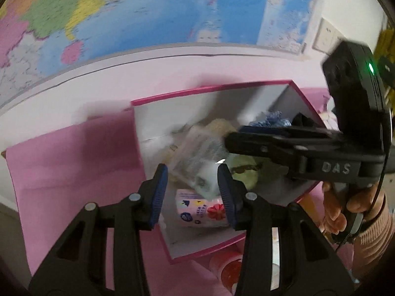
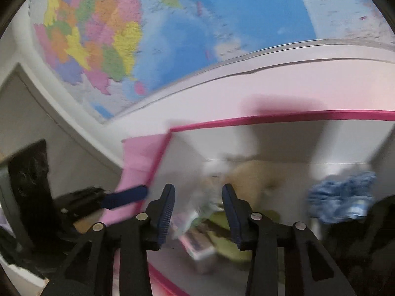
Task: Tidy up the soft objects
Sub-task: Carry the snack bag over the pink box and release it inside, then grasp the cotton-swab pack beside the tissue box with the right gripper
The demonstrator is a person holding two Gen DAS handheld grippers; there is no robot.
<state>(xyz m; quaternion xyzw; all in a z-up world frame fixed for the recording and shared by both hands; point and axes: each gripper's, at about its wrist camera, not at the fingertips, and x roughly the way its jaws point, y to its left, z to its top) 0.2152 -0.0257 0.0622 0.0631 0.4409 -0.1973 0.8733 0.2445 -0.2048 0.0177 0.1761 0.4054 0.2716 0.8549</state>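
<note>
Both grippers hover over the open box (image 1: 212, 91), whose pink rim and white walls fill the middle of both views, so the step in hand looks like dropping soft things in or sorting what already lies there. The left gripper (image 1: 192, 192) has its fingers spread with nothing pinched; a clear bag (image 1: 197, 153) only shows through the gap, lying lower in the box. The right gripper (image 2: 198, 212) is likewise spread and empty, its blue pads apart above the blurred pile.

Inside the box, in the left view, the clear bag sits at centre, a tissue pack (image 1: 200, 209) with a red flower print lies at 6 o'clock from it, a green cloth (image 1: 244, 170) at 4 o'clock, and a blue knit (image 1: 269, 120) at 1 o'clock near the far corner. A beige fluffy lump (image 2: 251, 177) shows behind the bag in the right view. All look limp, crumpled and loosely heaped, none folded.

The next move probably calls for either leaving the box to fetch another item, or lowering one gripper to nudge the heap flat. The bag looks slippery, so a pinch there would need a firm bite on a fold.
</note>
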